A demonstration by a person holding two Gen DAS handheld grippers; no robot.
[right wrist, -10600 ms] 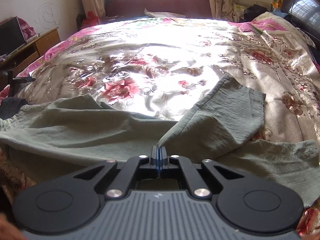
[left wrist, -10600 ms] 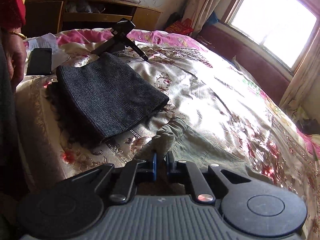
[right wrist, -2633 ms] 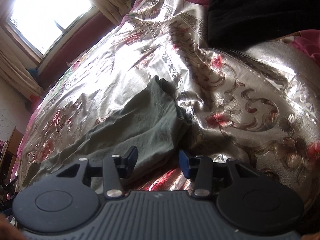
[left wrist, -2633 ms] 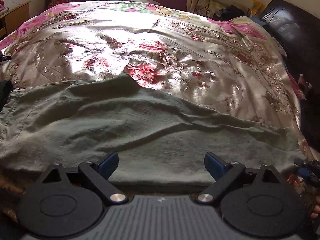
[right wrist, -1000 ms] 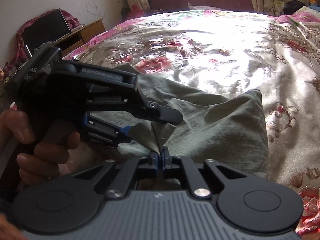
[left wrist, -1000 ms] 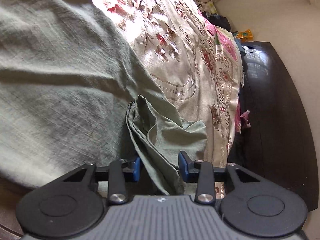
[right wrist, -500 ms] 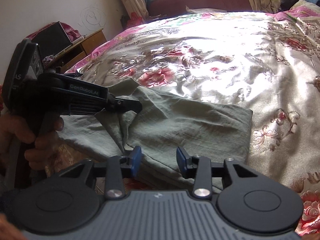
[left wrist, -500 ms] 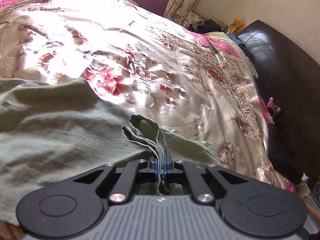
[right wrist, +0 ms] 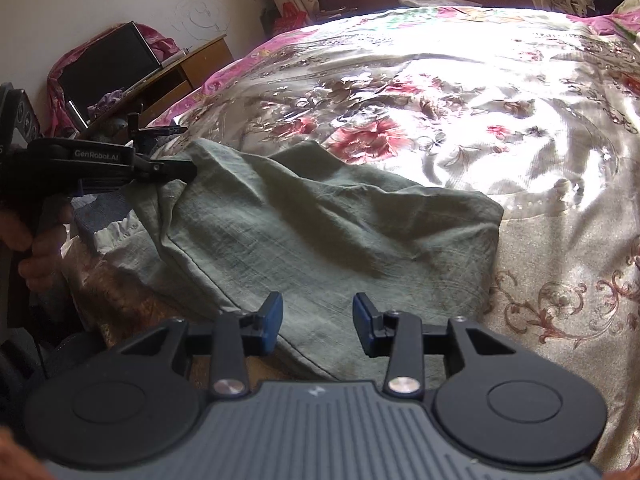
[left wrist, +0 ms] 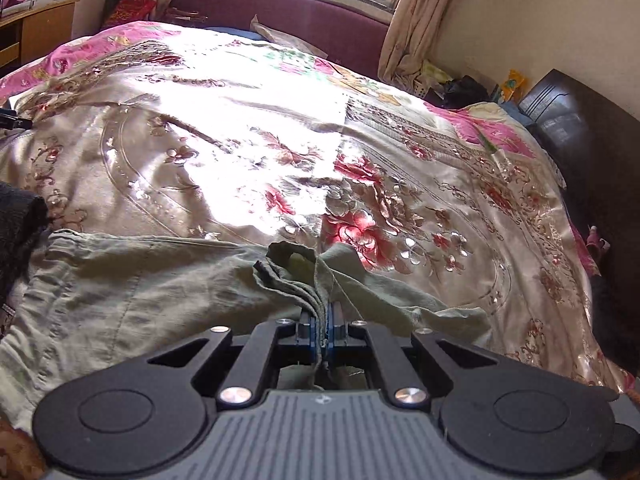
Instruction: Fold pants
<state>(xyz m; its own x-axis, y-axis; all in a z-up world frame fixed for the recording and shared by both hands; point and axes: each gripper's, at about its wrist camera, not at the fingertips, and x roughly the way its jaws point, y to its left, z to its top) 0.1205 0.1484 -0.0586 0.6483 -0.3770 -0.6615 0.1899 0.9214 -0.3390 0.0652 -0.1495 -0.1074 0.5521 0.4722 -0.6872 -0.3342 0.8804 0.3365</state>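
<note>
Olive-green pants (left wrist: 140,292) lie folded over on the floral satin bedspread (left wrist: 280,140) at its near edge. My left gripper (left wrist: 320,322) is shut on a bunched hem of the pants and holds it above the layer beneath. In the right wrist view the pants (right wrist: 320,232) lie as a doubled panel, and the left gripper (right wrist: 188,170) pinches their far-left corner. My right gripper (right wrist: 318,322) is open and empty, hovering just above the pants' near edge.
A folded dark garment (left wrist: 18,220) lies at the left edge of the bed. A wooden desk with a monitor (right wrist: 108,64) stands left. A dark headboard (left wrist: 592,152) is at right. A window and maroon ledge (left wrist: 280,4) are at the back.
My left gripper has carried the pinched hem further left over the pants. My right gripper, open since half a second ago, has stayed open and moved closer over the pants' near edge.
</note>
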